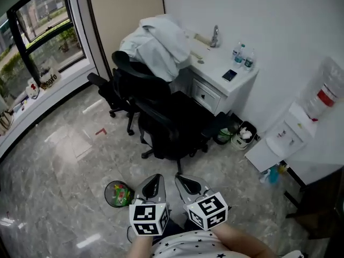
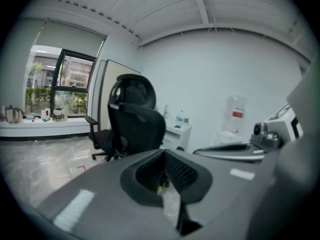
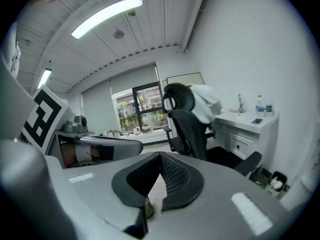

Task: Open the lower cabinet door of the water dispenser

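left claw (image 1: 154, 183) is held low near the person's body, its jaws pressed together on nothing. just beside it, right claw (image 1: 188, 184) is likewise closed and empty. a black chair (image 1: 172, 122) stands ahead of both. the dispenser (image 1: 293, 136) stands far right against the wall, well apart from both claws.

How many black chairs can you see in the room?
2. One black chair stands mid-floor. The other is behind it, next to the white desk and a pale jacket. No more seem hidden.
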### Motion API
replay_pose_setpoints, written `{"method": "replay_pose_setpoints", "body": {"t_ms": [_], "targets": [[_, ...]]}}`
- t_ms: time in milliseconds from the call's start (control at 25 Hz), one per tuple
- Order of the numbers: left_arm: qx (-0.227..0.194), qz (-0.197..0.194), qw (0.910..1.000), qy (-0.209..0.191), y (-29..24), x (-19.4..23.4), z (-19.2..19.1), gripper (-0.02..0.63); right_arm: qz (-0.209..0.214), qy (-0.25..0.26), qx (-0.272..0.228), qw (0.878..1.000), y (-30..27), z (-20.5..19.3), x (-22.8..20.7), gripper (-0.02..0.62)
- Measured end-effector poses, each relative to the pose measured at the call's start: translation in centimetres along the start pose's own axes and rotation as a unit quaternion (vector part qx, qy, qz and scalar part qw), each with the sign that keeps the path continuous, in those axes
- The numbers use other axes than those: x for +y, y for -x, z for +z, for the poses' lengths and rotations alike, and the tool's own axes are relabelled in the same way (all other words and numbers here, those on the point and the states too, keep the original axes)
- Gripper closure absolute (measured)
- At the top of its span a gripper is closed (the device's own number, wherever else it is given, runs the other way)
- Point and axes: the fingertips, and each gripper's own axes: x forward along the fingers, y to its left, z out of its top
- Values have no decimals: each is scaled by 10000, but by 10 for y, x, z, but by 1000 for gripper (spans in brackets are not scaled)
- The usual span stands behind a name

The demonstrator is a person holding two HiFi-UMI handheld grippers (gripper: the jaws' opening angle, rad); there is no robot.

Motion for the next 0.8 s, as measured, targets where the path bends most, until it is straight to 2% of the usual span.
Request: {"method": "replay_pose_setpoints", "body": {"t_ms": [200,360,480,600,800], "targets": [[127,-959,9953,-85,-68,-112,-1,600,-972,-226,-150,9949,68,-9,-109,601],[292,-1610,9854,-464,-108,-203,-9,600,-1633,-478,-233,9851,127,-24,-182,601],[466,-2125,9732,-740,-128,-267,-17,600,-2127,-751,-302,9738,171,-37,-225,601],[611,-2652,9566,-1045,-141,-326,-25,600,-2628,-1079,-378,9581,213,-54,-258,601],[923,-3258,9296,-1454,-156,-394,-46,600,-3467,-1747,-486,9203,277,-90,-304,601]]}}
